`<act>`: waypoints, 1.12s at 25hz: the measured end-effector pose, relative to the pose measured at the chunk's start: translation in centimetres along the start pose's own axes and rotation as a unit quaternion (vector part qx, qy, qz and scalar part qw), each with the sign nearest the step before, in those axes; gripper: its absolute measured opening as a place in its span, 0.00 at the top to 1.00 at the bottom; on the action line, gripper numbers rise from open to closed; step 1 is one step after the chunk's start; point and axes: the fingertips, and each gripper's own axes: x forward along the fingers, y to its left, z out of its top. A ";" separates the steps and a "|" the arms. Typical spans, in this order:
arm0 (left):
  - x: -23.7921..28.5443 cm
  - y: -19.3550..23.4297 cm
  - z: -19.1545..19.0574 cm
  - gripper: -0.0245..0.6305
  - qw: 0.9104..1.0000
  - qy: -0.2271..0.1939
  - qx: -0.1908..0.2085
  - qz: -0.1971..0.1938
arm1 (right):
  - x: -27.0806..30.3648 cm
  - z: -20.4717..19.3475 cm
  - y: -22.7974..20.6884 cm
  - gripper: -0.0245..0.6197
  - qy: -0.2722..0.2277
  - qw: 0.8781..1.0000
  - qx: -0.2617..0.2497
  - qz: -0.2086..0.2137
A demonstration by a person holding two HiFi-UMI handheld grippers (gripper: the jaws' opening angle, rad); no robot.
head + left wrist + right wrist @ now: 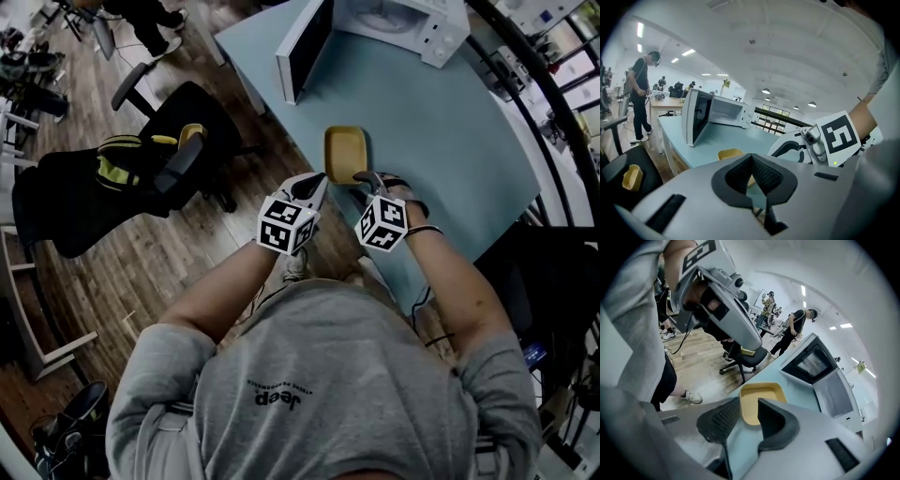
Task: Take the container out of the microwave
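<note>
The container [345, 153] lies on the table [441, 141], outside the microwave [394, 23], whose door [302, 47] stands open. The head view places the left gripper [319, 185] and right gripper [368, 178] at the container's near edge; contact cannot be determined there.

Right gripper view: jaws wide apart and empty, with the container visible through the gap.

Left gripper view: jaw tips together, nothing held.

Only the gripper views show in full a person [642, 98] standing near the table's far end.
</note>
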 end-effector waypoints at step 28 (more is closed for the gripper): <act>-0.7 -12.3 11.6 0.95 0.991 -0.090 0.061 -0.078 | -19.3 -6.5 -5.3 0.78 -0.071 0.973 0.162 -0.146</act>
